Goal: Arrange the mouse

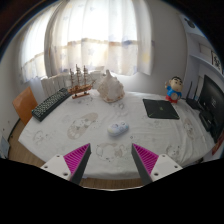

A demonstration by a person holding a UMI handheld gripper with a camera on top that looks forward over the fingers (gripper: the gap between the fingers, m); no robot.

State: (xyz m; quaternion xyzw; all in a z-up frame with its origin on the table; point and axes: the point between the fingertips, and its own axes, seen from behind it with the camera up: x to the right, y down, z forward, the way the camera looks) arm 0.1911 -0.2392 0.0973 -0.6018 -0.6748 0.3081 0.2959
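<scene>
A small white mouse (119, 128) lies on the pale patterned tablecloth (90, 135), near the middle of the table. A black square mouse mat (160, 109) lies flat to the mouse's right, further back. My gripper (112, 162) is open and empty, held above the table's near edge. Its pink pads (78, 157) stand wide apart. The mouse is ahead of the fingers, well beyond them and a little right of their midline.
A black keyboard (51, 103) lies at the left. A model ship (79, 79) and a white shell-like ornament (110, 88) stand at the back. A blue figurine (175, 89) and a dark monitor (212, 100) are at the right. A curtained window is behind.
</scene>
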